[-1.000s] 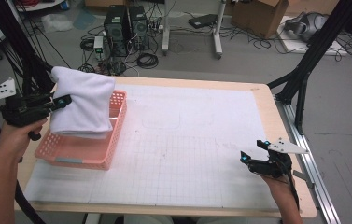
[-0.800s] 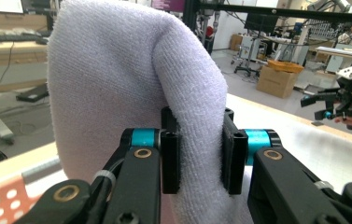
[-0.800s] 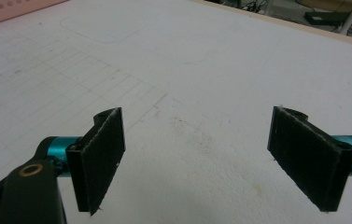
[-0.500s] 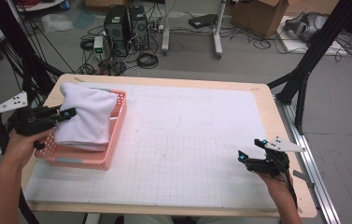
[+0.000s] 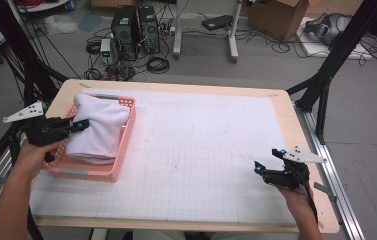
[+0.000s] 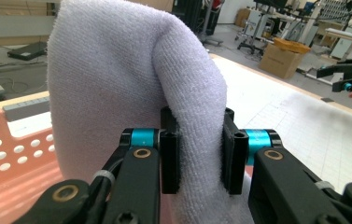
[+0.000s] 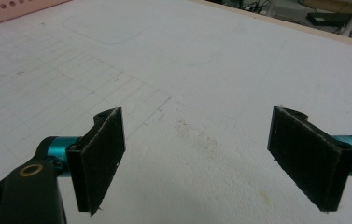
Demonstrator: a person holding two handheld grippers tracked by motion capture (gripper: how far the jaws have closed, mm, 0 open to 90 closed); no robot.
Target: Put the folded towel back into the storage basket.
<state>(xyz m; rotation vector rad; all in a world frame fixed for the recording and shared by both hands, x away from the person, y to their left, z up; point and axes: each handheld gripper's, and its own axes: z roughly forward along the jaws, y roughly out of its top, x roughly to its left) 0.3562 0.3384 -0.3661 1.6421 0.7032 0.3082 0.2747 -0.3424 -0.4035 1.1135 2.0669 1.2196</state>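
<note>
White towel being set into the pink basket

The towel [image 5: 98,127] is clamped at a thick fold by the left gripper [image 6: 197,158], so the bundle is kept together as it is laid in the basket [image 5: 121,150] at the table's [image 5: 201,150] left. The right gripper [image 7: 211,158] is held wide open and empty, well apart, over bare table.

High overview, two close gripper views

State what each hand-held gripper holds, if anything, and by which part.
The left hand-held gripper pinches a fold of the white towel over the pink basket. The right hand-held gripper holds nothing.
</note>
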